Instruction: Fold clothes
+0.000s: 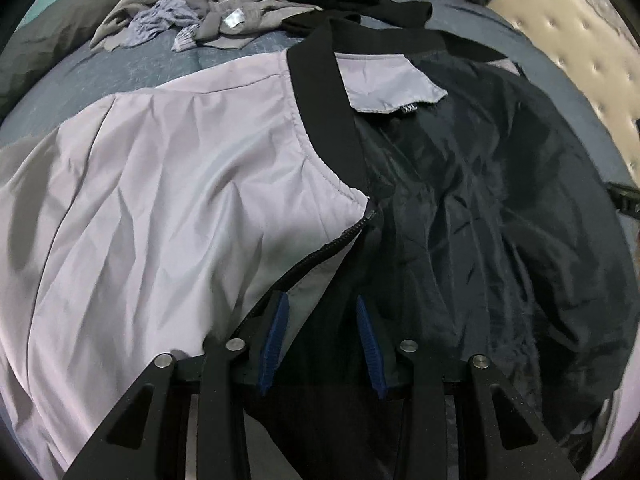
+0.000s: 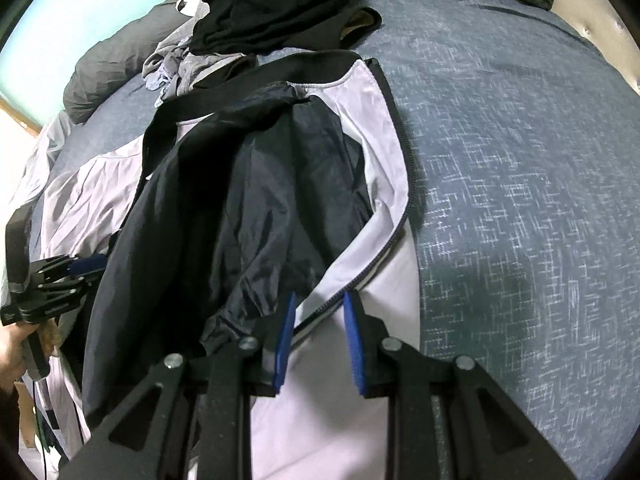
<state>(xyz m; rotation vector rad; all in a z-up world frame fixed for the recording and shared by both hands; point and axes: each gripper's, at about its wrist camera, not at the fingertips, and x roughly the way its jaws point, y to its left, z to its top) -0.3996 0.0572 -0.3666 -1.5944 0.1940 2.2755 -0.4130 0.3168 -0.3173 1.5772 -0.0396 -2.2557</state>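
A lilac jacket (image 1: 160, 184) with a black ribbed collar (image 1: 320, 92) and dark lining (image 1: 500, 200) lies open on the bed. My left gripper (image 1: 322, 300) is open, its blue pads either side of the left front panel's zipper edge (image 1: 320, 250). In the right wrist view the jacket (image 2: 384, 152) shows its other front panel turned outward. My right gripper (image 2: 320, 300) is open, straddling that panel's zipper edge (image 2: 360, 280). The left gripper (image 2: 80, 268) also shows at the far left there, held by a hand.
A pile of grey, blue and black clothes (image 1: 224, 12) lies at the far end of the blue bedspread (image 2: 520, 160). A dark pillow (image 2: 108, 76) sits at the back left. A tufted beige headboard (image 1: 580, 60) stands to the right.
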